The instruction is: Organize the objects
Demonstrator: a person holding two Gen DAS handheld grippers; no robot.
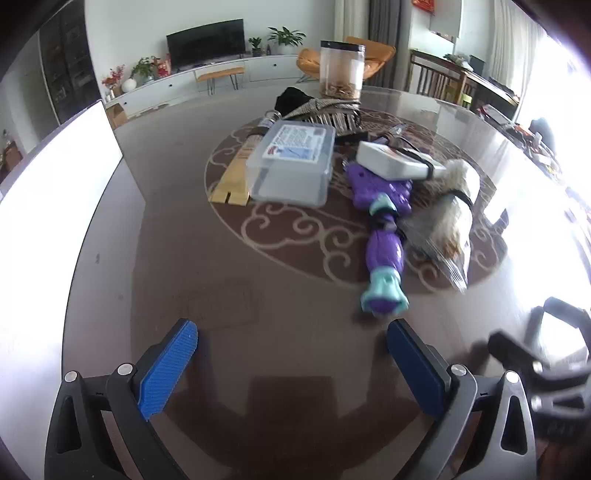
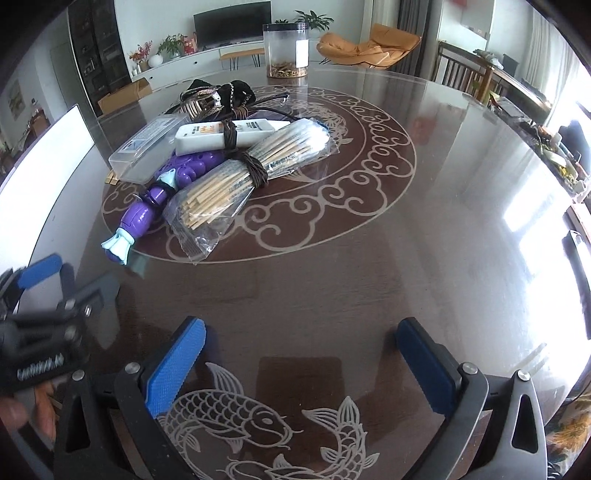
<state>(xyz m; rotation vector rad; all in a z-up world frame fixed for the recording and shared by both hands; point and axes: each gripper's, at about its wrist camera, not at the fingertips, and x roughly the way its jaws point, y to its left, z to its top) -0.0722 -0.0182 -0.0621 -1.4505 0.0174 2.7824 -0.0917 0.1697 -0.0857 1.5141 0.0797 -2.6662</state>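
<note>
We find both the left gripper (image 1: 291, 347) and right gripper (image 2: 301, 345) spread wide and empty at frame bottom. The pile, including the purple toy (image 2: 147, 210) and stick bundle (image 2: 236, 173), lies unsorted at upper left on the table (image 2: 461, 221). Nothing appears organized yet.

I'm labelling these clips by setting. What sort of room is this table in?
Most likely a home living and dining room. Behind the round glass-topped table stand a television on a long white cabinet, potted plants, and an orange lounge chair.
</note>
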